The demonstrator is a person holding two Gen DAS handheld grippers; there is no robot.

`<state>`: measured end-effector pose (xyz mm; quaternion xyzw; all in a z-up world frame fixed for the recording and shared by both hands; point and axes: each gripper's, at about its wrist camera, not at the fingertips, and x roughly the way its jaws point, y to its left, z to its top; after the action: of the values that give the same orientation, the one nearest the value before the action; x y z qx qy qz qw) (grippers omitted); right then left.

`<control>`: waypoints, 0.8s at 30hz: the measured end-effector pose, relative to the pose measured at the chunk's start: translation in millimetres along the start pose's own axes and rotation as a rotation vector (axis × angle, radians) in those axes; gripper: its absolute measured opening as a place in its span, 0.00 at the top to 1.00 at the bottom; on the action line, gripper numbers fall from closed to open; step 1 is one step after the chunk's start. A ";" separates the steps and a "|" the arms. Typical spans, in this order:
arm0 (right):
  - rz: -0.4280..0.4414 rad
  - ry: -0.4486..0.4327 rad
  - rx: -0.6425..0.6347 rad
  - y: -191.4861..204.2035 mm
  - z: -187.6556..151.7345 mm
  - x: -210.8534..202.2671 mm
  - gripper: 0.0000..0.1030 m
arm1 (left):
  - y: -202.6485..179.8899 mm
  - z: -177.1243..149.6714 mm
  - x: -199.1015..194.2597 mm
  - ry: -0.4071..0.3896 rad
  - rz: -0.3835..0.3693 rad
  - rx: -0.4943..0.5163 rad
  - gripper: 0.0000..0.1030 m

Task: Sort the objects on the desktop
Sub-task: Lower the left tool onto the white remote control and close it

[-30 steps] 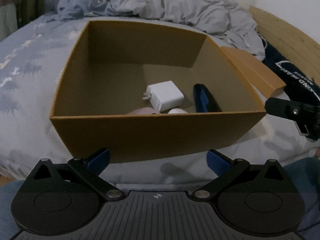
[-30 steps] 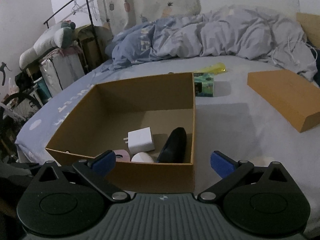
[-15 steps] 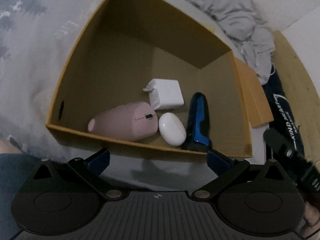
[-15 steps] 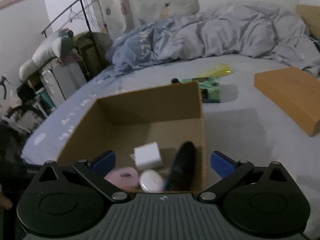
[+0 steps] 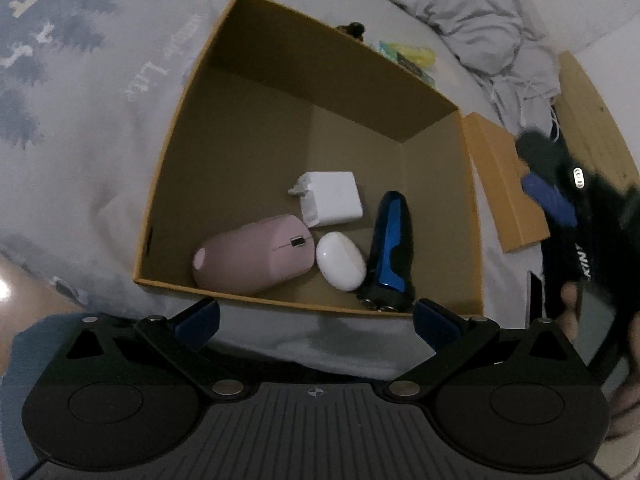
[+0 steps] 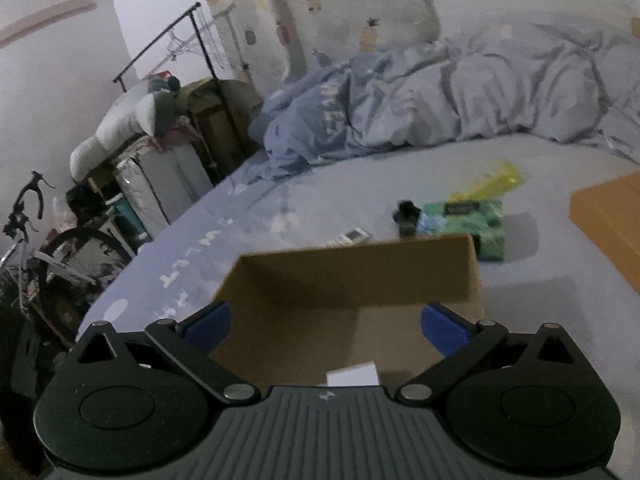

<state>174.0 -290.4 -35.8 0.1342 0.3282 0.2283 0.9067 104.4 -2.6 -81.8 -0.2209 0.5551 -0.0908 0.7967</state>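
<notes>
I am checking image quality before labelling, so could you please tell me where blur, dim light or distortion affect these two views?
Left wrist view: dim, with fisheye bending of the cardboard box walls; the pink mouse and electric shaver are sharp, but the right hand-held gripper at the edge is motion-smeared. Right wrist view: soft throughout, the green packet and box rim blurred, and the room bowed by the lens.

One open cardboard box [image 5: 182, 128], one pink mouse [image 5: 252, 256], one white charger [image 5: 330, 199], one white earbud case [image 5: 341, 261], one blue-black shaver [image 5: 390, 248], one box lid [image 5: 504, 184], one green packet [image 6: 476, 220] counted beyond.
</notes>
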 end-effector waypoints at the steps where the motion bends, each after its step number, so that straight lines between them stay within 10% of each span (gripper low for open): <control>1: 0.009 0.002 0.002 0.9 5.0 1.6 0.00 | -2.6 1.6 -5.4 -0.010 -0.003 0.008 0.00; 24: 0.047 -0.077 0.001 -24.3 105.7 58.5 0.00 | -80.5 172.4 -42.8 -0.460 0.199 0.338 0.00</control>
<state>291.1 -291.8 2.5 0.1508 0.2901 0.2442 0.9129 256.2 -13.9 40.1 -0.0446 0.3561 -0.0509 0.9320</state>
